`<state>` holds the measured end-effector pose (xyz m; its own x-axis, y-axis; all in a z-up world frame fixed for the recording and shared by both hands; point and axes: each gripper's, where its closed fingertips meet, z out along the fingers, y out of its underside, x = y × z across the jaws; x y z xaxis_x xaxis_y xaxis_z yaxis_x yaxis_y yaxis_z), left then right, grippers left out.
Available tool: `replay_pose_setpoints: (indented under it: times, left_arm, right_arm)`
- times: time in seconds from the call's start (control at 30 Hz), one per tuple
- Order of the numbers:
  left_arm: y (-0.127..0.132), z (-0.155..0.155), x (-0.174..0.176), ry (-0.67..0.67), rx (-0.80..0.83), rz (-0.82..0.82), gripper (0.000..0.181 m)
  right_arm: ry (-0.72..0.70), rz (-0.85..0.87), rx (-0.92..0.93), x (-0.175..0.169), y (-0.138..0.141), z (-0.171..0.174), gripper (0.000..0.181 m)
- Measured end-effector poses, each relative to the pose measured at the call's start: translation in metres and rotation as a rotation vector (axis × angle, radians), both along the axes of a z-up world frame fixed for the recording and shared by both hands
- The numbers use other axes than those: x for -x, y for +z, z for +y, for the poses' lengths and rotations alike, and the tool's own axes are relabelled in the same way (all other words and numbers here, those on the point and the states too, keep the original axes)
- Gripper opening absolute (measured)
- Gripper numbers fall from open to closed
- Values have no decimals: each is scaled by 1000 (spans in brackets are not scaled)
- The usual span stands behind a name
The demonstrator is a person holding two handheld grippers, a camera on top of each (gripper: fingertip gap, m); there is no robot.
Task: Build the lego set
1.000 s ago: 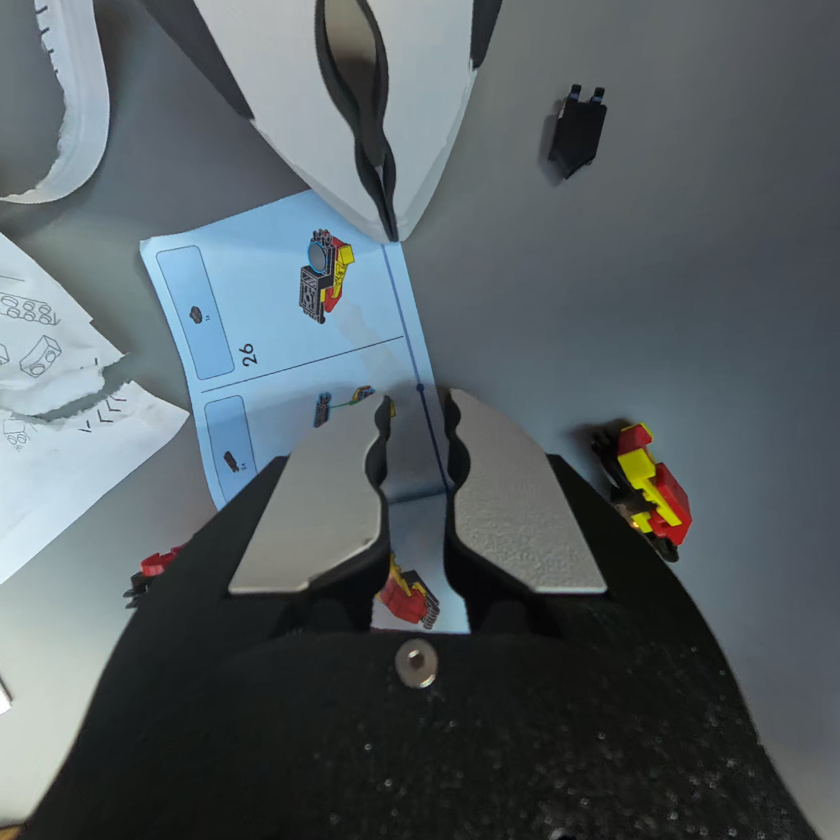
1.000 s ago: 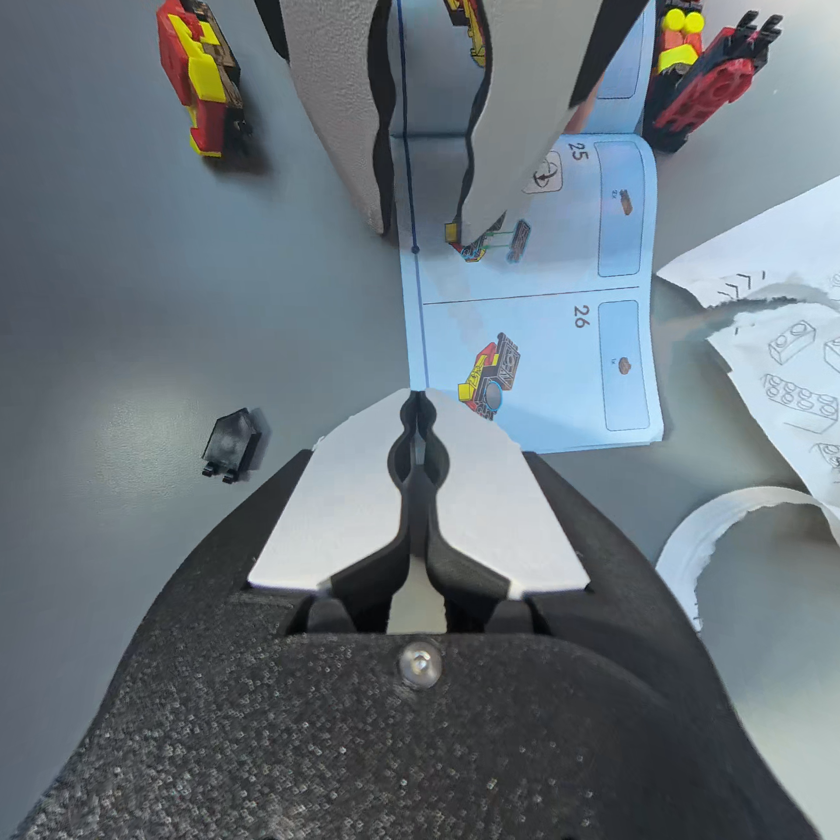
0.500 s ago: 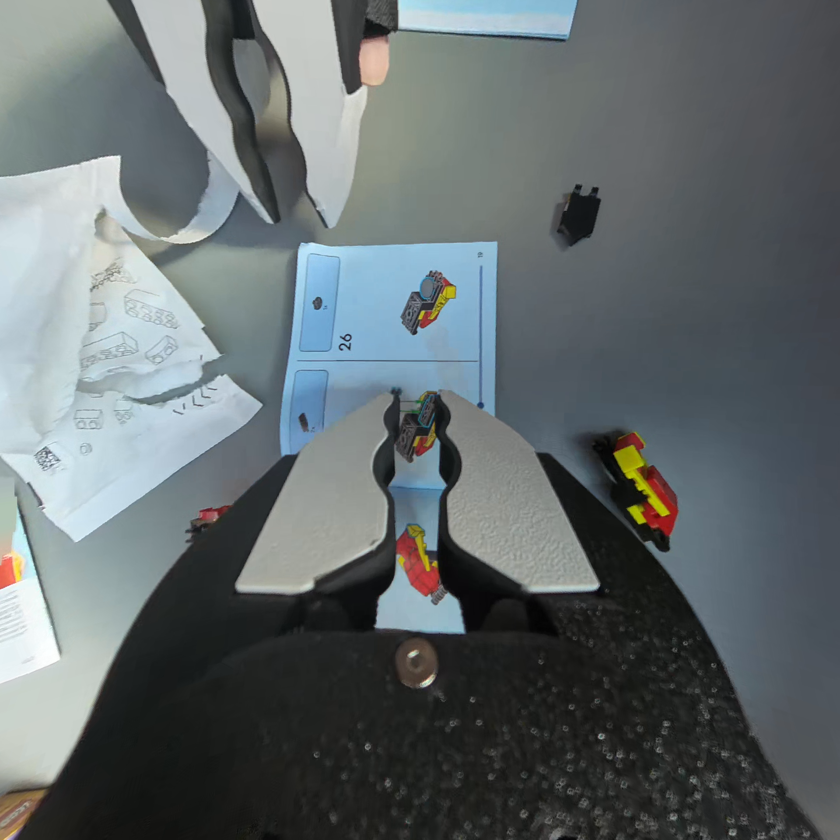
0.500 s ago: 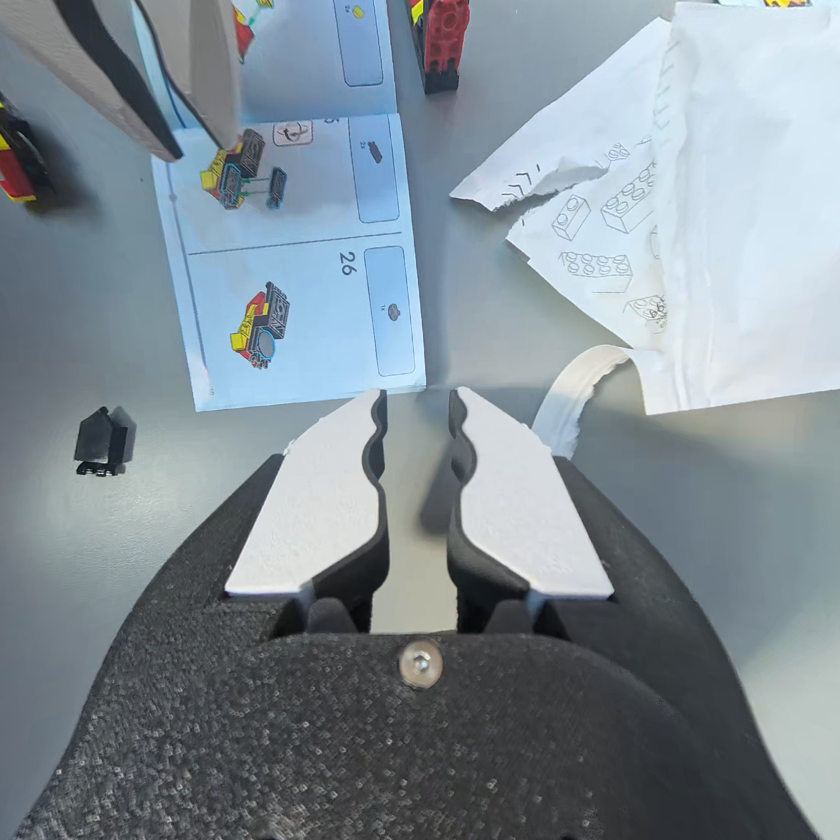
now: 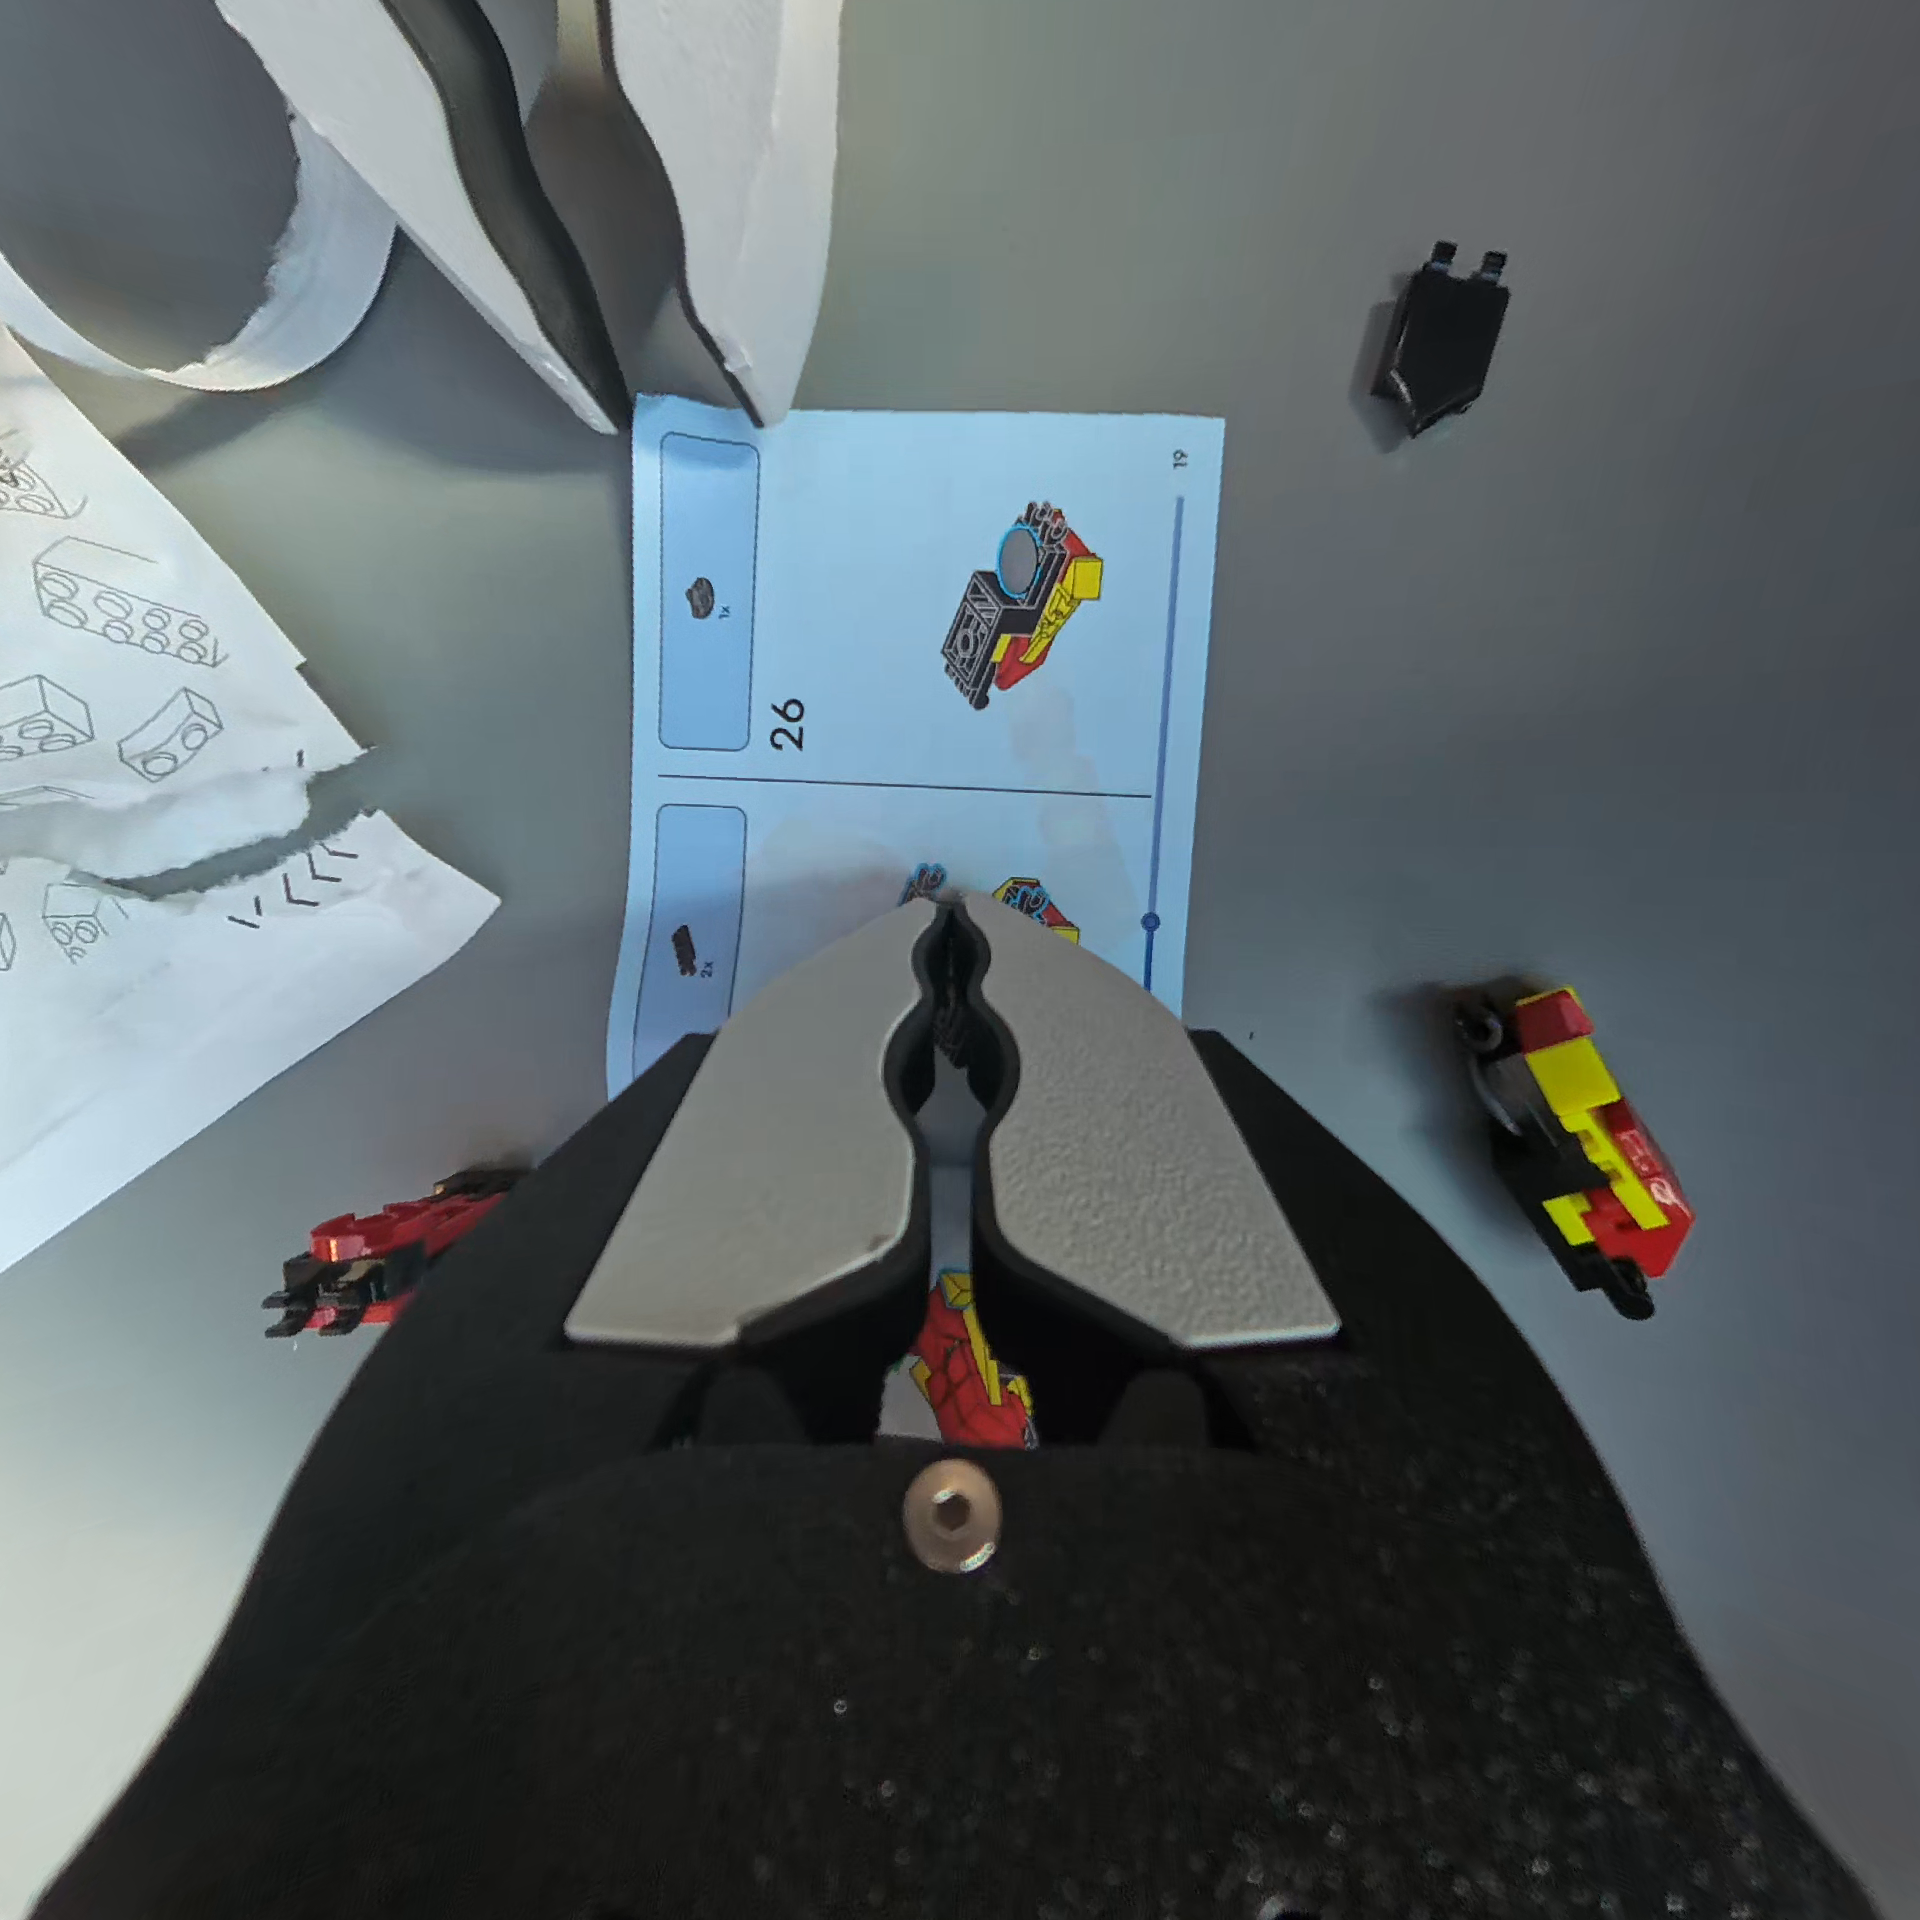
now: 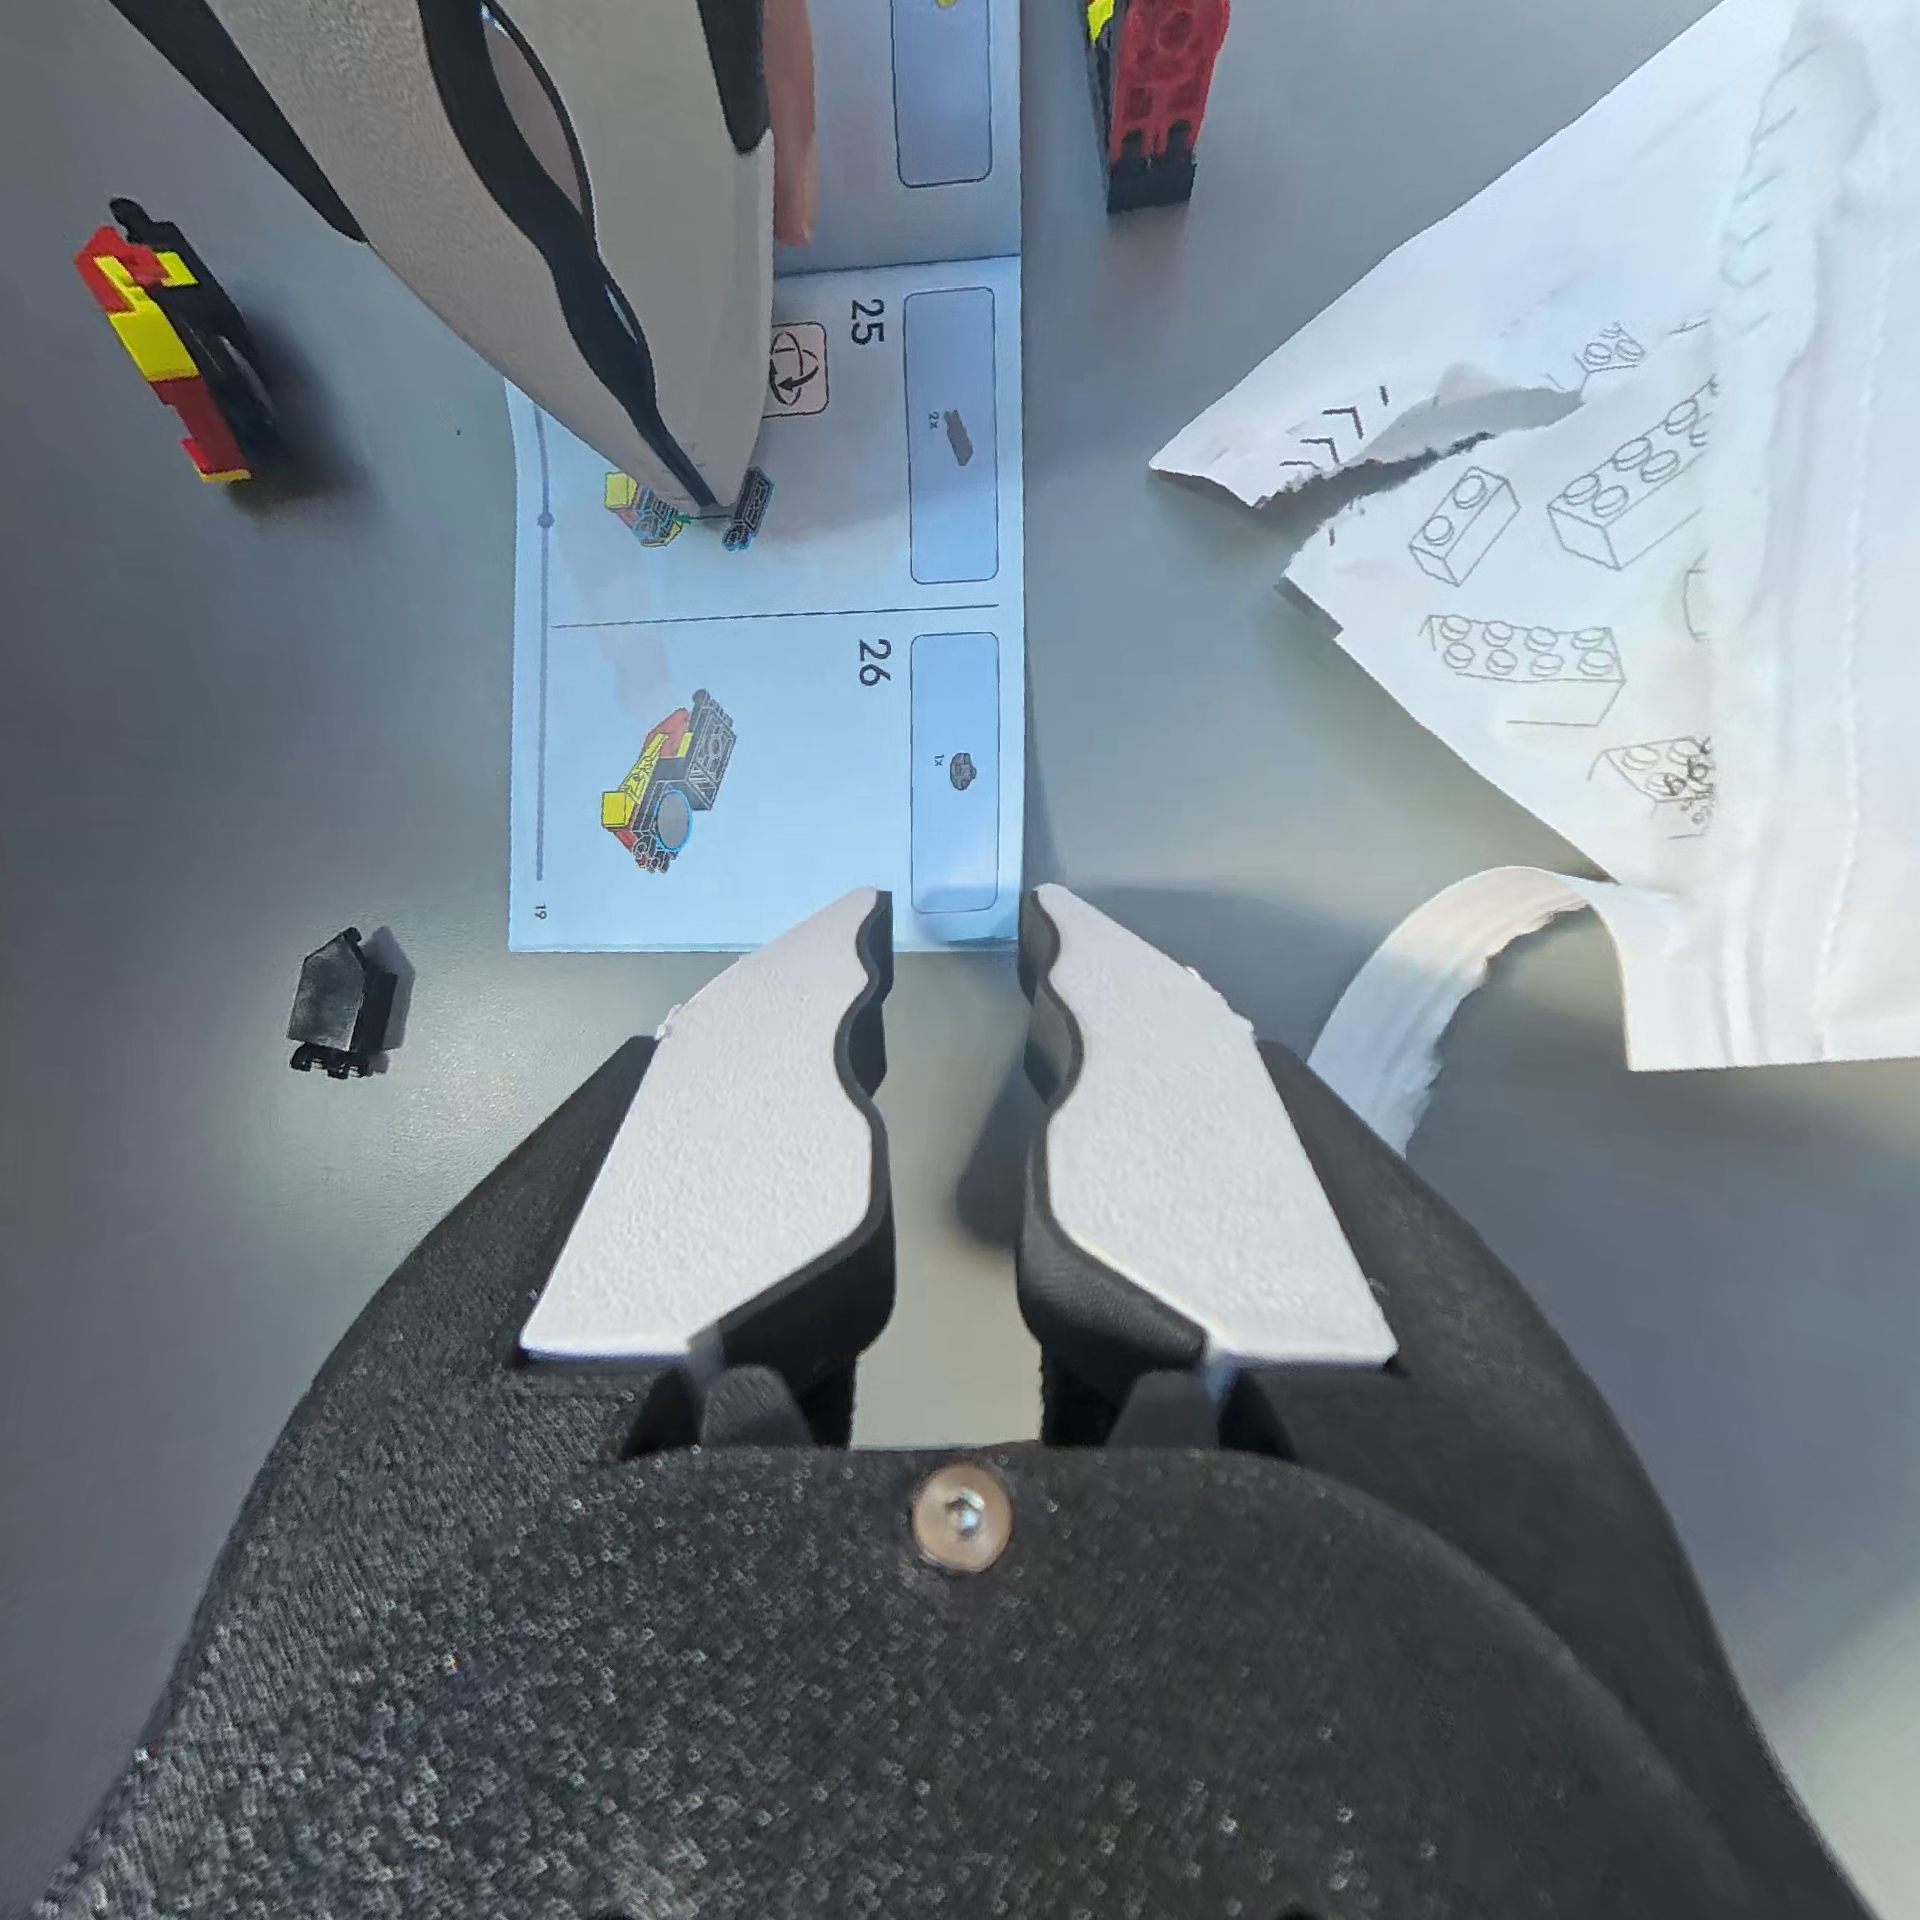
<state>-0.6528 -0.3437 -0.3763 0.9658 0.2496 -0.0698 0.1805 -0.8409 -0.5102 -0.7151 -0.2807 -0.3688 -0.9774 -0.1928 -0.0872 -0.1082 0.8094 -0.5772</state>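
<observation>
The blue instruction booklet [image 5: 914, 623] lies open and flat on the grey table; it also shows in the right wrist view [image 6: 769, 727]. My left gripper [image 5: 948, 914] is shut with nothing visible between the fingers, and its tips rest on the booklet's lower panel [image 6: 727, 488]. My right gripper [image 6: 956, 914] is open and empty, over the booklet's other end at a corner [image 5: 675, 405]. A red, yellow and black lego sub-assembly [image 5: 1579, 1143] lies beside the booklet [image 6: 171, 343]. A small black piece [image 5: 1439, 338] lies apart [image 6: 343, 1003].
A red and black assembly [image 5: 374, 1257] lies on the booklet's other side [image 6: 1148, 94]. A torn white paper bag with brick drawings [image 5: 156, 831] lies further out on that side [image 6: 1662, 623], with a curled paper strip [image 6: 1392, 977] by my right gripper. The small black piece [image 5: 1439, 338] lies around 11 cm away from my right fingertips. Seen from the right wrist view [image 6: 339, 1001] as well.
The raised page now lies flat. My right gripper has opened and moved to the booklet's corner. My left gripper has shut and come down onto the page.
</observation>
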Motion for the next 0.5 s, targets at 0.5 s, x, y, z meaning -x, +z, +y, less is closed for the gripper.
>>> replay_pose_setpoints:
  times: [0.5]
  left_arm:
    - [0,0,0,5,1,26,0]
  right_arm:
    - [42,6,-42,-12,-1,-2,24]
